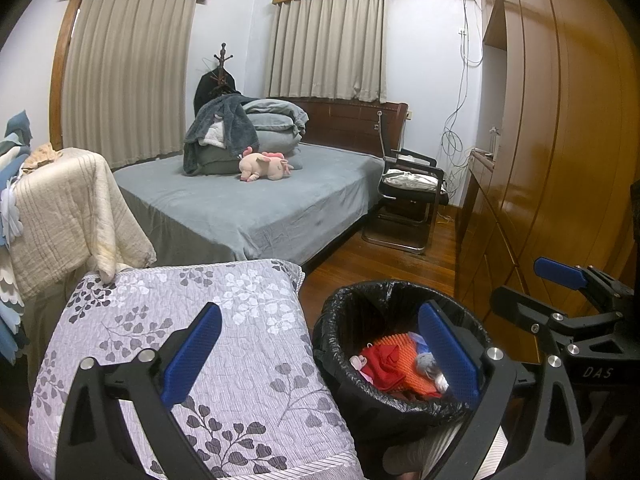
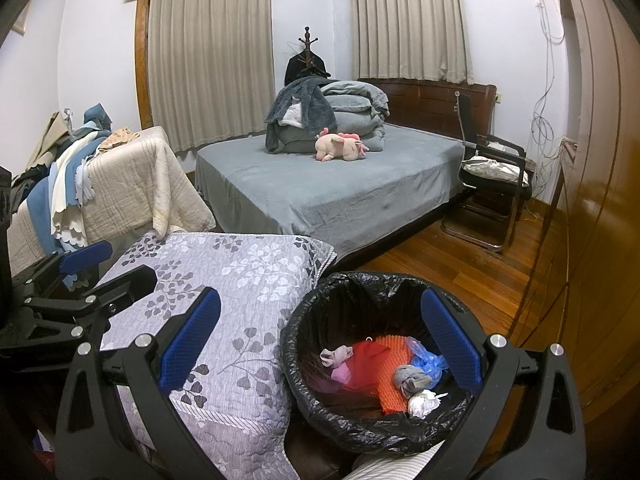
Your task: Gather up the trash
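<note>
Evidently both the left gripper (image 1: 320, 356) and right gripper (image 2: 320, 344) hang empty with fingers spread above the lined bin (image 2: 316, 396) beside the quilt (image 2: 240, 292) — already holding scraps — so gather its bag rim evenly, without spilling.

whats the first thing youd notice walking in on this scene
The trash bin lined with a black bag sits low in front, already holding bright red, orange and blue scraps, with both open grippers, left and right, hanging over it. Just left of it lies a leaf-print quilt. Further back, a pink plush toy lies on the grey bed.
</note>
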`<state>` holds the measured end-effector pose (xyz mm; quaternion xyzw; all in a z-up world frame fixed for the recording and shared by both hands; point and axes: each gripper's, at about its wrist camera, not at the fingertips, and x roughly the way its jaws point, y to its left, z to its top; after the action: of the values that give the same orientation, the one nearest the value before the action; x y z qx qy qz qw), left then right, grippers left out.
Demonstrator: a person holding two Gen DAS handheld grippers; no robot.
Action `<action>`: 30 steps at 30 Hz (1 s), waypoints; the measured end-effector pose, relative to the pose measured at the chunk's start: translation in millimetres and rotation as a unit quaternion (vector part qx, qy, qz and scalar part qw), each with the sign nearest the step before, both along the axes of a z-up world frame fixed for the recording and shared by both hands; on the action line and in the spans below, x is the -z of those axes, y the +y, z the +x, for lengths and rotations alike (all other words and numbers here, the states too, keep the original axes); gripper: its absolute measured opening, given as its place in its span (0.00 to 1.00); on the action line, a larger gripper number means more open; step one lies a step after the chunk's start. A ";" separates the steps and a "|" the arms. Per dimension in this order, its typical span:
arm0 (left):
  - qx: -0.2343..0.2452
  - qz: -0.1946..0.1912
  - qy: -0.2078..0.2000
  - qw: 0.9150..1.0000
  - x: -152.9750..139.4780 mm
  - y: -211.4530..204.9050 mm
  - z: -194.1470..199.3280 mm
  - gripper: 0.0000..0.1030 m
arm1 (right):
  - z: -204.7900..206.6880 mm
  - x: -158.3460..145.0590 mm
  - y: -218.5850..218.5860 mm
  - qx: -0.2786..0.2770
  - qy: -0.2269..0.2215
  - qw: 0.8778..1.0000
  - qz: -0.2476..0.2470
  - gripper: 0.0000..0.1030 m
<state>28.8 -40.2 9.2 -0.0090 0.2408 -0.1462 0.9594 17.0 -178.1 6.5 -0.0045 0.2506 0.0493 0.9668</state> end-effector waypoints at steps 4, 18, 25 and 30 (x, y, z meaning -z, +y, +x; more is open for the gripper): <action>0.000 0.000 0.000 1.000 -0.1 0.4 0.1 0.94 | 0.1 -0.2 0.1 0.000 0.000 1.000 0.000 0.95; -0.001 0.000 0.002 1.000 2.6 5.4 -2.4 0.94 | 0.2 -0.1 0.0 0.000 0.000 1.000 0.000 0.95; -0.001 0.000 0.003 1.000 2.5 5.0 -1.9 0.94 | 0.3 -0.4 -0.1 0.000 0.001 1.000 0.000 0.95; -0.001 0.000 0.002 1.000 2.4 5.7 -2.7 0.94 | 0.5 -0.5 0.0 0.000 0.001 1.000 0.000 0.95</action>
<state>26.0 -34.5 6.8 -0.0096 0.2431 -0.1448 0.9591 17.5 -178.1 6.9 -0.0045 0.2515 0.0496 0.9666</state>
